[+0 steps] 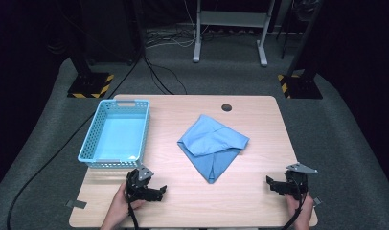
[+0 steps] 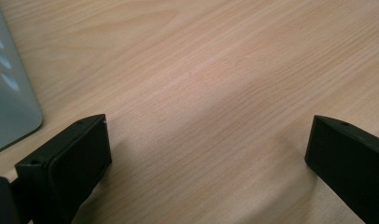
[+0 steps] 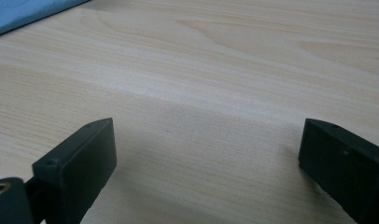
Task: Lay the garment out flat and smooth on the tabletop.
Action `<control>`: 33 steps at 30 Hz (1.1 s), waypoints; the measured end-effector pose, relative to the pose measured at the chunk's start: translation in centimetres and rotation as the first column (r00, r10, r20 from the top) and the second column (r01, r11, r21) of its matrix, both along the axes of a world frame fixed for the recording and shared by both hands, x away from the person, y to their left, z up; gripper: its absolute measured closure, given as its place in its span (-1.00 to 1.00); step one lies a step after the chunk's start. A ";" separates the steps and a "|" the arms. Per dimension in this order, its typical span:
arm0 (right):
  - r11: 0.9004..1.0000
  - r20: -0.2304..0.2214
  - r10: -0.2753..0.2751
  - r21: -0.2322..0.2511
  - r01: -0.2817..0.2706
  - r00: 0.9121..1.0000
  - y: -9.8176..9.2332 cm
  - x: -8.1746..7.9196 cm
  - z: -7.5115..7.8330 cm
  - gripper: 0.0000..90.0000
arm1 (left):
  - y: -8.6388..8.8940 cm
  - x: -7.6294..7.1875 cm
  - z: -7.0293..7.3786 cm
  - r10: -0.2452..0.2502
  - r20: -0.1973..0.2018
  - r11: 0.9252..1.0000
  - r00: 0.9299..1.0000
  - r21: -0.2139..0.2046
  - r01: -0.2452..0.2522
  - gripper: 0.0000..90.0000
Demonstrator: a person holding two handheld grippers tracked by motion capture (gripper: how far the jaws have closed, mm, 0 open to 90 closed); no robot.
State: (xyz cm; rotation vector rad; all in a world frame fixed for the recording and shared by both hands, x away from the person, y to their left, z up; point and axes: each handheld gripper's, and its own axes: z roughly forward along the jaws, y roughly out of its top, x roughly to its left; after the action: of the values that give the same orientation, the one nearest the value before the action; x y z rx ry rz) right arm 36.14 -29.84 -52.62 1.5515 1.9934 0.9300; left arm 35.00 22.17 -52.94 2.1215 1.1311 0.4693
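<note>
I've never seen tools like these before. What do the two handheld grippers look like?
Each is a black, blocky handheld tool. The left gripper and the right gripper each carry a grey three-cornered plate on top and trail a black cable toward the person. Up close, the fingers are flat, matte black rectangular blocks with small screw holes. No sleeves are visible at the wrists.

Open wood along the near edge of the table [image 1: 250, 201], from the left gripper [image 1: 156, 190] across to the right gripper [image 1: 274, 186]; jaws of both spread wide, nothing between them. Blocked toward the far left corner by a blue basket [image 1: 117, 134], its near wall close ahead of the left gripper. Mid-surface taken by a folded blue cloth [image 1: 212, 141], low and flat. Free strip between basket and cloth. Bare along the right edge, past the cloth to the far right corner.
</note>
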 end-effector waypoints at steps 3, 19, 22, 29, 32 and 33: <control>1.000 -0.001 0.000 -0.009 0.000 1.000 0.1 0.0 0.0 -0.92 | -0.2 0.5 0.1 -0.056 -0.002 0.998 0.998 0.011 0.056 -1.00; 0.995 0.023 0.098 -0.036 -0.097 0.995 3.8 1.8 2.0 -1.00 | -5.1 5.4 2.1 -0.137 0.039 0.988 0.990 -0.066 0.140 -1.00; 0.987 0.026 0.154 -0.041 -0.153 0.988 6.0 3.2 2.7 -1.00 | -6.1 6.6 2.2 -0.133 0.057 0.988 0.990 -0.075 0.137 -1.00; 0.975 0.033 0.220 -0.024 -0.219 0.975 10.3 6.2 3.2 -1.00 | -7.8 8.9 1.9 -0.109 0.080 0.989 0.991 -0.096 0.116 -1.00; 0.971 0.037 0.236 -0.029 -0.235 0.971 11.7 7.1 3.4 -1.00 | -8.5 9.7 1.9 -0.113 0.077 0.989 0.991 -0.090 0.120 -1.00; 0.972 0.040 0.235 -0.030 -0.234 0.971 12.1 7.4 3.4 -1.00 | -8.8 10.1 2.0 -0.114 0.077 0.989 0.990 -0.087 0.121 -1.00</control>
State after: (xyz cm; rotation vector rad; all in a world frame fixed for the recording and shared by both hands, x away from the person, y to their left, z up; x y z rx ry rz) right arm 43.50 -17.75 -49.17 1.2898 2.1817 1.0145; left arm 45.06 13.40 -50.95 2.0614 0.9632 0.4274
